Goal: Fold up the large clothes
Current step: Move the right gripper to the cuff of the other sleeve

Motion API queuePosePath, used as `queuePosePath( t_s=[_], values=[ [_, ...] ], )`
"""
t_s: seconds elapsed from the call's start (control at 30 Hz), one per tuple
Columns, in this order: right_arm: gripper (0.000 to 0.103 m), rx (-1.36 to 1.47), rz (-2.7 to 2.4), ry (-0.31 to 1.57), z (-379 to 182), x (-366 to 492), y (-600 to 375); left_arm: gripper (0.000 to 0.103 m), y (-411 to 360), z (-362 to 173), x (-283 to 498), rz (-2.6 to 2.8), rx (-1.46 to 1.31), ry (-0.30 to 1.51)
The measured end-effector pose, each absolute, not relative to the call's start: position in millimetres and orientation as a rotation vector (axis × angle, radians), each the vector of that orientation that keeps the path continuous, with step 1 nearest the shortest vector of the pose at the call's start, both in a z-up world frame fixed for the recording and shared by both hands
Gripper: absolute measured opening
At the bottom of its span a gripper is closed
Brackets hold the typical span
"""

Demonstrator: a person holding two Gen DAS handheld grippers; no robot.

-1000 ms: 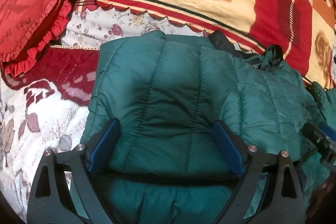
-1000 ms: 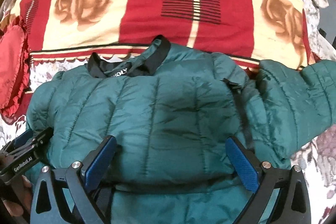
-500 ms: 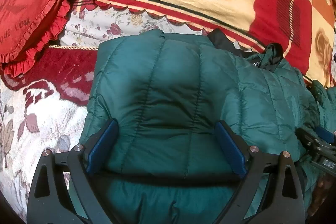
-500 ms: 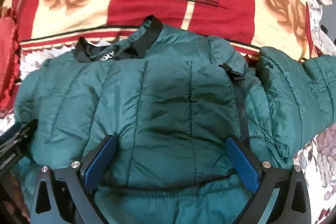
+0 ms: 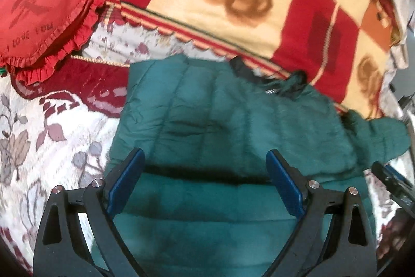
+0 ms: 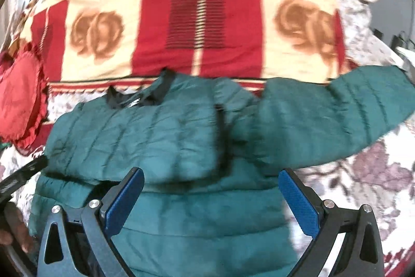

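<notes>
Green puffer jacket (image 5: 233,126) folded over itself on the bed.
Right sleeve (image 6: 337,116) lies out sideways; checked rose blanket (image 6: 197,17) beyond collar, heart cushion (image 5: 46,4) at left. Left claw (image 5: 205,181) and right claw (image 6: 211,196) both spread wide, gripping nothing, above jacket.

Quilted green jacket (image 5: 233,126) of slightly shiny cloth (puffy), fleecy blanket (image 6: 233,17), frilled satin cushion (image 5: 44,7)

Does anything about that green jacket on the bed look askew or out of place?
One thing stands out: the green puffer jacket has its body folded over, but one sleeve sticks out sideways to the right across the floral bedspread, not tucked in. Nothing looks torn or spilled, though the pictures are blurred.
</notes>
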State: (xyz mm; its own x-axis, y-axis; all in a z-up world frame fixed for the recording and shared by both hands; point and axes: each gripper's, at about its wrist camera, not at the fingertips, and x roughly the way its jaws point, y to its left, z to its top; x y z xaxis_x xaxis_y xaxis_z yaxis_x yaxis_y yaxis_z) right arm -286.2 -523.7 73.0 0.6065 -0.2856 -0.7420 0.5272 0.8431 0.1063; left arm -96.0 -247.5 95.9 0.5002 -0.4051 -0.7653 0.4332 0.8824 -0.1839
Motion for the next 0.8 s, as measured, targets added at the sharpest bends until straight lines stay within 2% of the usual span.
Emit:
queuePosePath(
  t_s=[0.27, 0.8],
  values=[
    [0.102, 0.364, -0.594, 0.754, 78.1, -333.1, -577.8, 0.094, -277.4, 112.1, -132.5, -0.570, 0.094, 0.865],
    [0.102, 0.426, -0.801, 0.671, 89.8, -381.1, -690.1, 0.094, -272.5, 85.8, -130.5, -0.519, 0.099, 0.912]
  ],
)
